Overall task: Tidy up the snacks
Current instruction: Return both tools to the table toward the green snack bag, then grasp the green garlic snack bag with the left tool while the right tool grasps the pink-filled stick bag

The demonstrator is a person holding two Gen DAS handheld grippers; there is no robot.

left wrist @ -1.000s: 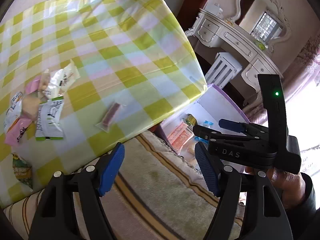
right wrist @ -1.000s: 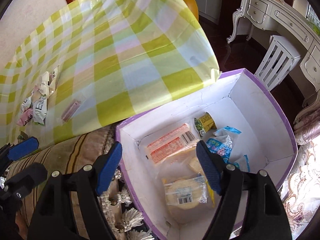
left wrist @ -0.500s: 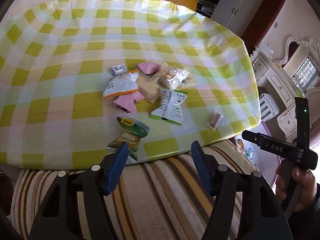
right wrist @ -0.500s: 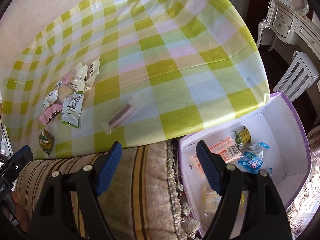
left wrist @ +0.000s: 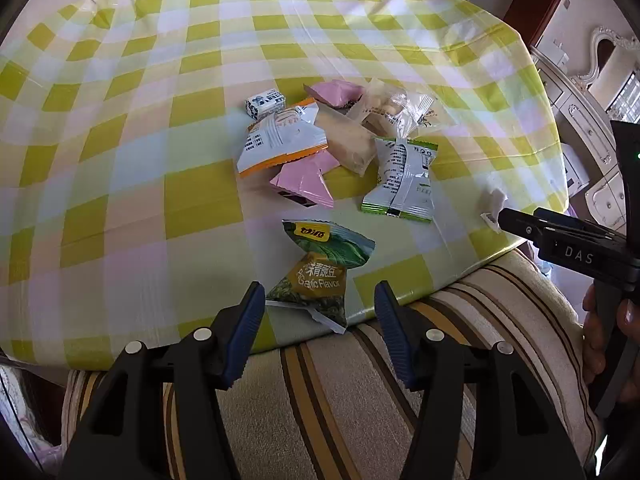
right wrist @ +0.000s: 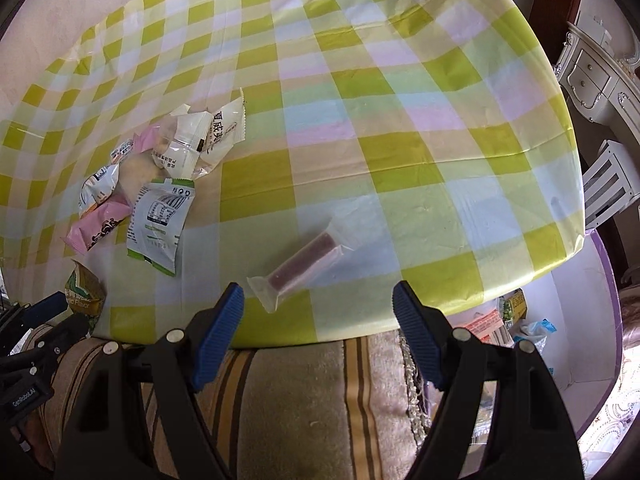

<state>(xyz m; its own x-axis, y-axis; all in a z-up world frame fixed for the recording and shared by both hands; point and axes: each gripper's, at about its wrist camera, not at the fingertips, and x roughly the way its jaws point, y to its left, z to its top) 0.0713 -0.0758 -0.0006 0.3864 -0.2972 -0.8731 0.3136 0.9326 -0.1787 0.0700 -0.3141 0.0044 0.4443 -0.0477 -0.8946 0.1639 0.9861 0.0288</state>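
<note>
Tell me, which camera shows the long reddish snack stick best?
The right wrist view: the stick lies whole in its clear wrapper on the tablecloth, just ahead of the right gripper. The left wrist view catches only a wrapper end, the rest behind that gripper.

Checked table (left wrist: 120,128) bears snack packets (left wrist: 280,140) and a wrapped bar (right wrist: 304,266).

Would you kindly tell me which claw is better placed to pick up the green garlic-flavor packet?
Left. The left claw has the garlic-flavor packet right ahead between its open tips, jaws just closing in. The right claw faces the clear-wrapped bar instead.
</note>
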